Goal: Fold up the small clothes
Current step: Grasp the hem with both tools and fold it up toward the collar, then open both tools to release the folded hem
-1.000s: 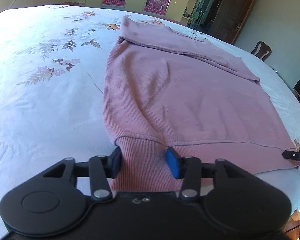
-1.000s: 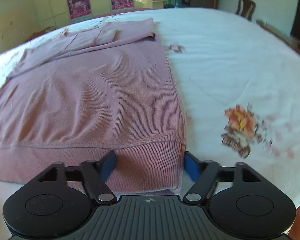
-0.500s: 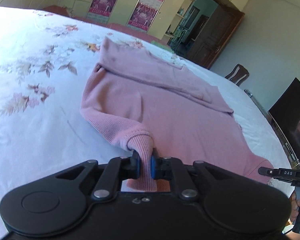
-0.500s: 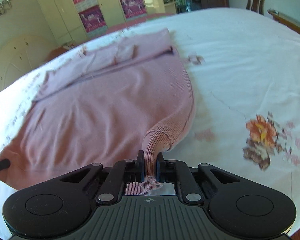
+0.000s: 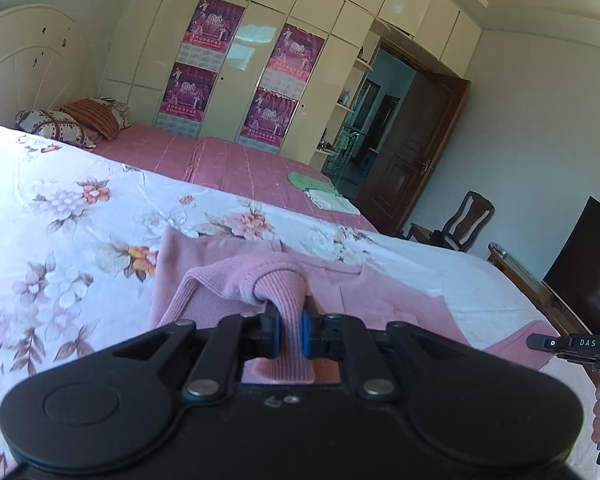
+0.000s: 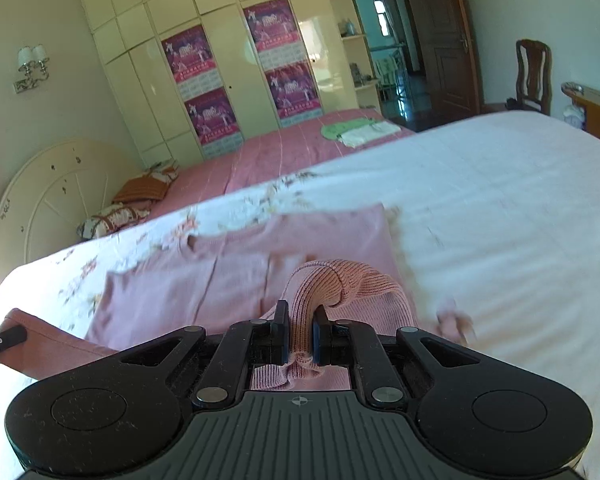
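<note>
A pink ribbed sweater (image 5: 384, 300) lies on a white floral bedspread (image 5: 60, 248). My left gripper (image 5: 289, 334) is shut on the sweater's left hem corner and holds it lifted over the garment. My right gripper (image 6: 301, 336) is shut on the right hem corner of the sweater (image 6: 188, 284), also lifted. The far part of the sweater, with folded sleeves, lies flat ahead of both grippers. The right gripper's tip also shows at the right edge of the left wrist view (image 5: 556, 343).
A second bed with a pink cover (image 5: 236, 160) stands beyond, with pillows (image 5: 56, 126) and a green and white cloth (image 5: 320, 192). Wardrobes with posters (image 5: 216, 68), an open door (image 5: 412, 152), a chair (image 5: 464, 220) and a dark screen (image 5: 588, 264) lie farther off.
Both grippers closed on the hem corners, lifted them and carried them forward over the sweater toward its far end. The views tilted up to show the room.
</note>
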{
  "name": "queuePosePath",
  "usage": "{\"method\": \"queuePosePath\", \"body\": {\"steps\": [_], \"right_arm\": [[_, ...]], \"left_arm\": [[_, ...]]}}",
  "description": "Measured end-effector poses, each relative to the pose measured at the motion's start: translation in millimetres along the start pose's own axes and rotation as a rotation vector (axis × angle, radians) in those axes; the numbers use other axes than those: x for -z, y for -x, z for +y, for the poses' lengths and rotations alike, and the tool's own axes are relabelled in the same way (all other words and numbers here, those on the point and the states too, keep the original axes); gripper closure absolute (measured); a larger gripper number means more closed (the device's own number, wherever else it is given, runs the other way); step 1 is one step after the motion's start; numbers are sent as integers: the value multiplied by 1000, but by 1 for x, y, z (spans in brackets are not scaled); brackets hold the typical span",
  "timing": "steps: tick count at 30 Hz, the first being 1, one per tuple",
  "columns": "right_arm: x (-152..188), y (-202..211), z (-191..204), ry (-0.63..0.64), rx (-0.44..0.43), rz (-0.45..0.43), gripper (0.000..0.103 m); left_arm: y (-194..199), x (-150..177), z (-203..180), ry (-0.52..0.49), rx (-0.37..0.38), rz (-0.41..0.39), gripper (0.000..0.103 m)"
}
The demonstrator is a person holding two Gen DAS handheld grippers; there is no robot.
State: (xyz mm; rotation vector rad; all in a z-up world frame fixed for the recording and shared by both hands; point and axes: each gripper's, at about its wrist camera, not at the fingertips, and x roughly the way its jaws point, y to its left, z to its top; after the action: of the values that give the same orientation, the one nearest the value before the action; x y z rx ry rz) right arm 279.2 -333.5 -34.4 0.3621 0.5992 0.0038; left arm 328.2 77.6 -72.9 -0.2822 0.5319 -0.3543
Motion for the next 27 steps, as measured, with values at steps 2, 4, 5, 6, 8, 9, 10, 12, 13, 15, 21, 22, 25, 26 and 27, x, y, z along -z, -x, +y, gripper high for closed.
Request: {"method": "queuePosePath", "body": {"steps": [2,4,5,6,8,9,10,12,13,15,21,22,25,26,27], "right_arm": [[-16,-26,-2,-8,-6,-4,94],[-31,-52,-6,-26,-5,0,94],[-36,-64,-8,-32,-5,1,94],[-43,-77,-10,-35,-2,4,94],[-54,-100,-18,-53,-2,16,94],[-59,-113,-21,-64,-3,26,94],[-63,-125,-25,-76,-3,37,94],[-69,-148,-33,-102,-6,71,94],[-70,-159,-37,-115,-6,91,94],[-73,-181,-47,-153,-5,139,93],[-78,-197,-66,-162,70,114,28],[-80,-193,-67,-136,92,84,20],[-82,-189,-69,-72,92,93,21],[-79,-187,-68,-45,90,95,21],[-75,-186,-67,-9,100,104,21]], "left_arm": [[-22,-11,3,14,-14,-18,94],[-43,-20,6,34,-28,-29,94],[-55,-25,9,42,-36,-31,94],[-65,-29,11,47,-44,-31,94],[-88,-36,17,70,-60,-20,94],[-99,-38,20,80,-69,-14,94],[-109,-40,23,88,-78,-8,94],[-131,-44,28,94,-96,23,94],[-142,-46,31,95,-107,46,94],[-159,-46,34,80,-130,92,93],[-169,-49,42,64,-231,111,34],[-167,-49,44,55,-246,94,34],[-159,-47,48,2,-228,124,35],[-157,-44,51,-26,-231,135,35],[-154,-40,52,-48,-235,146,35]]}}
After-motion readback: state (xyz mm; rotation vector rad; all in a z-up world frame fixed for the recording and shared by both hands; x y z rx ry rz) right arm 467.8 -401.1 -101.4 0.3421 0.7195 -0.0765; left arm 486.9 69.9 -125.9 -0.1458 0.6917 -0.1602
